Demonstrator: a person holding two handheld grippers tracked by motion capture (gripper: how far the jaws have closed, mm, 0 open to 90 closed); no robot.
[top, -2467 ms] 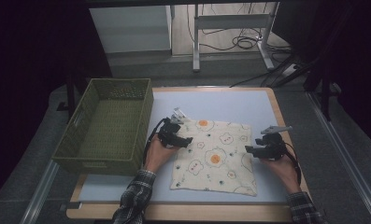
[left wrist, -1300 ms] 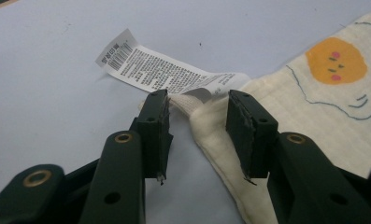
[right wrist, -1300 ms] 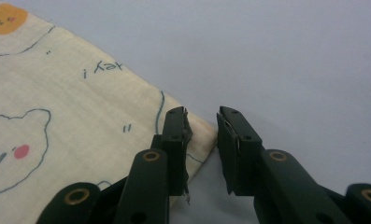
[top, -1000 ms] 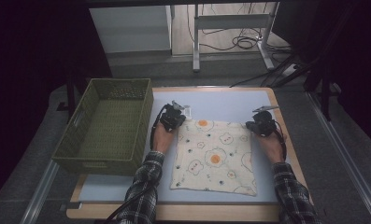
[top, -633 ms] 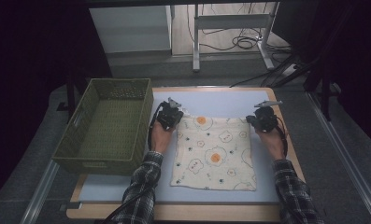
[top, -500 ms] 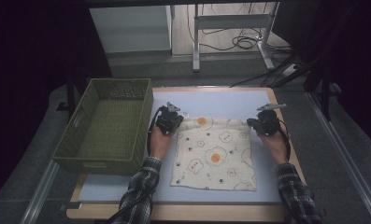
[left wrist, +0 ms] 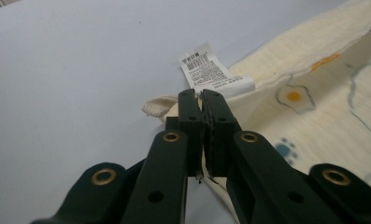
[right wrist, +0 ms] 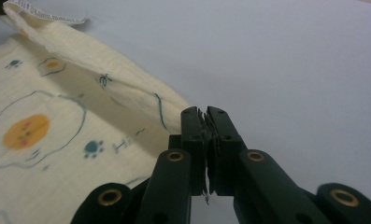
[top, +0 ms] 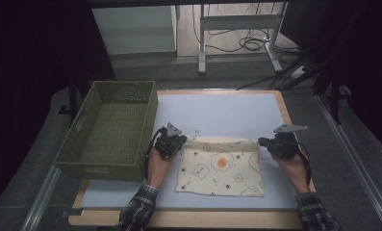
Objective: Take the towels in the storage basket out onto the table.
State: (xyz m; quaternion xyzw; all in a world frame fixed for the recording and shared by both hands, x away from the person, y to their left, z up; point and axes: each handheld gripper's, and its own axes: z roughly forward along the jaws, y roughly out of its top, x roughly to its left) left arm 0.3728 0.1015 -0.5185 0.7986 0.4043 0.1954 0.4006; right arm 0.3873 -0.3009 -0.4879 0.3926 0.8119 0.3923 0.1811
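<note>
In the high view, we are holding the cloth (top: pixel 221 166) at its two far corners, the left gripper (top: pixel 171 140) on the left corner and the right gripper (top: pixel 275 143) on the right one. The cloth is lying on the pale table (top: pixel 217 108), just right of the green basket (top: pixel 112 127), and its far edge is already turning over toward us as a narrow band.

In the left gripper view, the black jaws are pressing together on the corner of the cloth (left wrist: pixel 314 107), close to the white label (left wrist: pixel 210 70) and a small loop. The edge beyond them is lifting from the table.

In the right gripper view, the jaws are closing tightly on the other corner of the cloth (right wrist: pixel 57 116), and the raised edge is running away from them toward the label (right wrist: pixel 43 14).

We are judging that the fold is only at its beginning: both corners are gripped and a little lifted, but most of the cloth is still lying flat. Carrying the far edge over to the near edge and releasing it is still remaining, and perhaps putting the cloth in the basket.
</note>
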